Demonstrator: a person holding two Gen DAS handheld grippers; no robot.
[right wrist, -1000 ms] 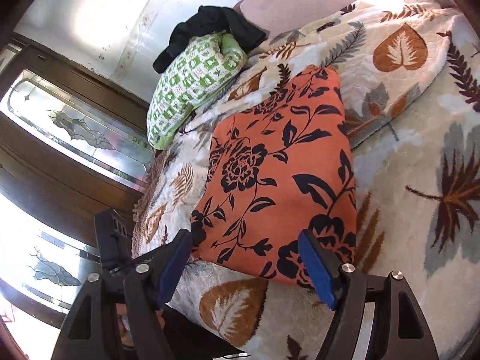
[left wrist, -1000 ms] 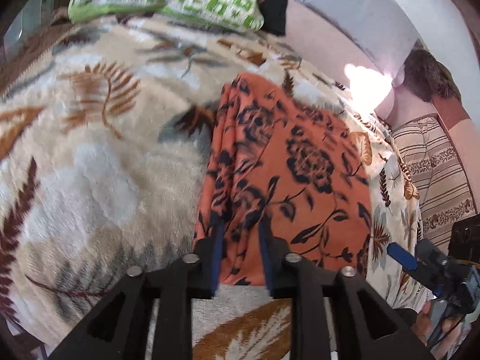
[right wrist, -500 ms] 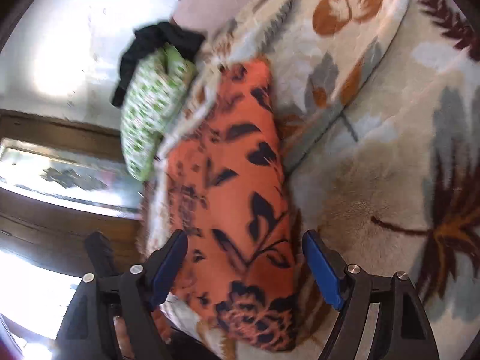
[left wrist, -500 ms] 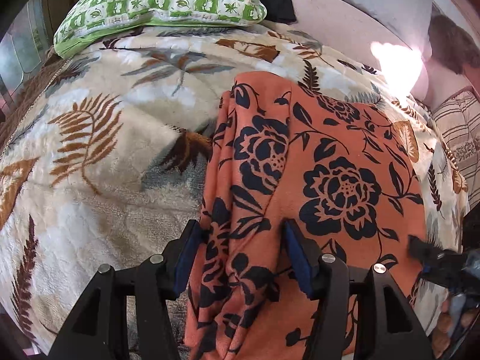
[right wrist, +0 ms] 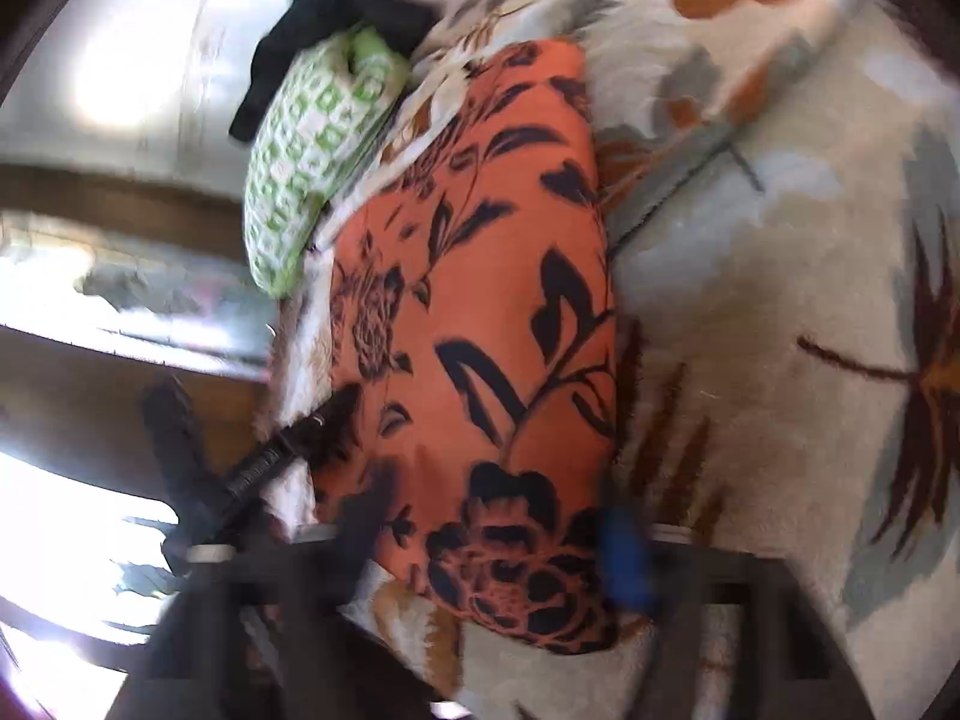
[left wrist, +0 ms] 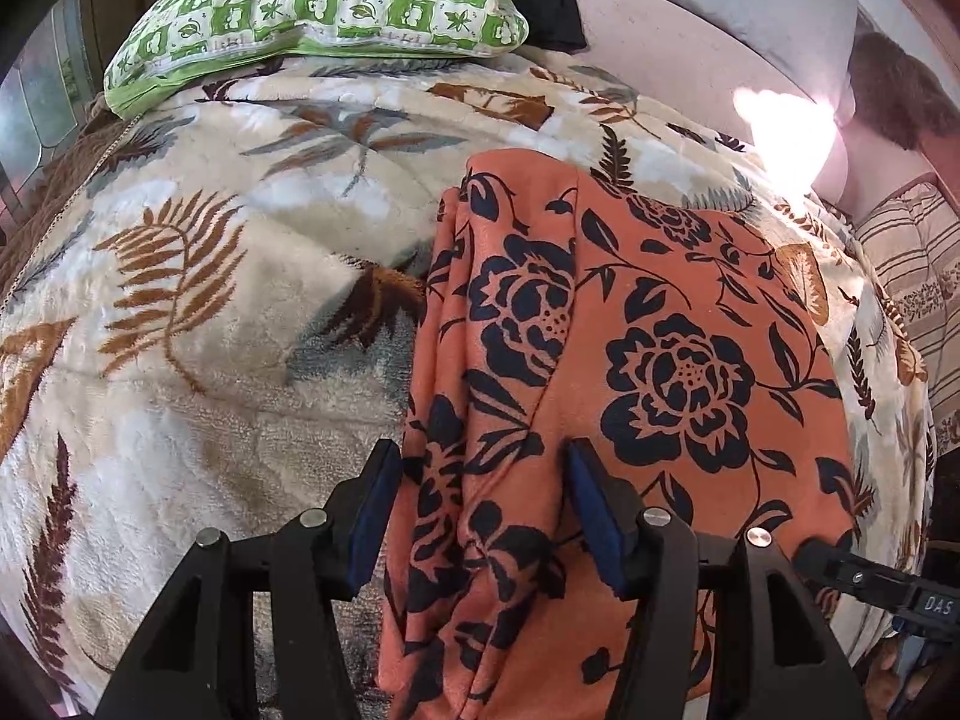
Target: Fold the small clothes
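Garment (left wrist: 690, 360): orange with dark flowers, spread on the blanket (left wrist: 210, 390) of the bed. Lies in a rough rectangle, with its left strip doubled over into a raised ridge running away from the camera.

Left gripper (left wrist: 480, 462): a second ago nearly pinched shut on the near left edge; now wide open, holding nothing. Straddles the ridge, one blue pad at the cloth's outer left edge, the other resting on the orange surface. Judged from that: fold laid down and let go, so the left-side fold probably done.

Right gripper (right wrist: 492, 540): badly blurred, so clearly on the move. Swung within the last second from facing the near edge squarely to looking along the garment's length. Looks wide open, with the near end of the cloth lying between the fingers. Hard to tell whether touching the cloth or just above it; no sign of a grip.

For the task: one lengthwise fold seemingly finished, and both grippers freed at the near end. Likely next: either a matching fold of the right side, or a fold of the near end up toward the far end. Soft, thick-looking fabric, so the ridge may spring back open if left unpressed.

Containers: none visible, no basket, box or drawer. Only a green checked pillow (left wrist: 312, 0) at the head of the bed, with something black (left wrist: 546, 0) bunched behind it, both well apart from the garment.
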